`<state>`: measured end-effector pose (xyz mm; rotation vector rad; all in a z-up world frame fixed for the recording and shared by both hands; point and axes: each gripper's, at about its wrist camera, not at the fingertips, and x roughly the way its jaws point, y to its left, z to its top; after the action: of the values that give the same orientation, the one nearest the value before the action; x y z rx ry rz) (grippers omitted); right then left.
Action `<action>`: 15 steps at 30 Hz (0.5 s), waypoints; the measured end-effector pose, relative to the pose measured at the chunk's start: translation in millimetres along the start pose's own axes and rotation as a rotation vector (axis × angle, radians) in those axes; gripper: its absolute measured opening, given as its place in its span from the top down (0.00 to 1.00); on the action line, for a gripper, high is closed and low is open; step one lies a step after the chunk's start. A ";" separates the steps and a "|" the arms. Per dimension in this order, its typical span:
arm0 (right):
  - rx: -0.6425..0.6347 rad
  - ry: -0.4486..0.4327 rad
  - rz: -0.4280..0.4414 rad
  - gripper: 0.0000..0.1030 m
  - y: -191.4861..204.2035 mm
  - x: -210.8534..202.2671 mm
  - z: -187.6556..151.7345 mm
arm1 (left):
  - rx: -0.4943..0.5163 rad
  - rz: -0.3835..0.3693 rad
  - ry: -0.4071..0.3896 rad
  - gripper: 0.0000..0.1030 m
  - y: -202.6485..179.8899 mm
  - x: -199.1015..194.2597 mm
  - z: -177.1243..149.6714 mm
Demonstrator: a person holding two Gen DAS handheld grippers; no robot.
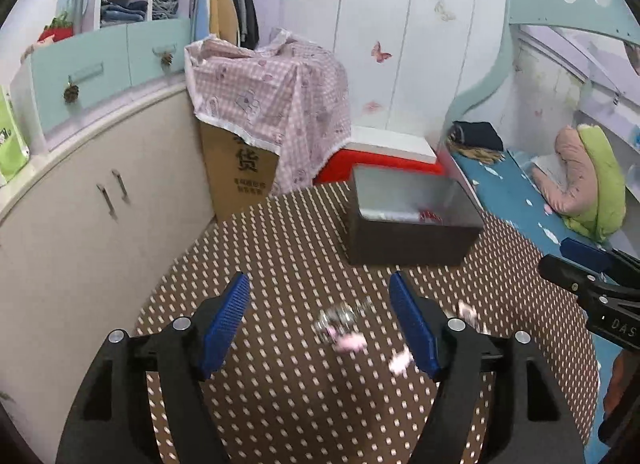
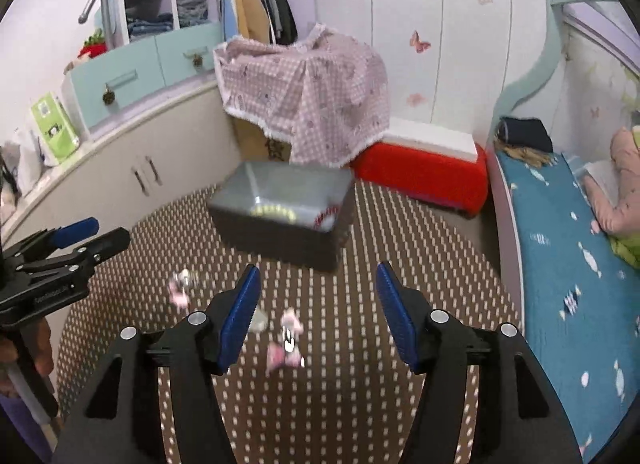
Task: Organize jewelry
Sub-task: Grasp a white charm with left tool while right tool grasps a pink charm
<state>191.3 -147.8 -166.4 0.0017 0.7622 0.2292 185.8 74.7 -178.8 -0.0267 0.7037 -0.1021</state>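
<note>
Nearest the cameras, the left claw [image 1: 320,320] and right claw [image 2: 318,314] both stood open and empty over the dotted counter [image 1: 280,404]. Between and beside them lay blurred pink-and-silver jewelry [image 1: 340,324], apparently still unsorted. Farther back, the dark box [image 2: 280,224] already held a few pieces, so the job looked partly done.
</note>
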 end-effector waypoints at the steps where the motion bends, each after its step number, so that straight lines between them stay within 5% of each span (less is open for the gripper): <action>1: 0.000 0.015 -0.003 0.43 -0.8 2.6 -5.6 | 0.004 -0.001 0.012 0.32 -2.9 1.7 -5.3; 15: 0.022 0.118 0.002 0.43 -8.8 24.3 -55.8 | 0.128 -0.094 0.104 0.38 -49.0 27.3 -54.8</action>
<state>171.9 -155.9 -224.2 0.0104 0.8819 0.2240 166.8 23.8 -235.3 0.0685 0.7986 -0.2394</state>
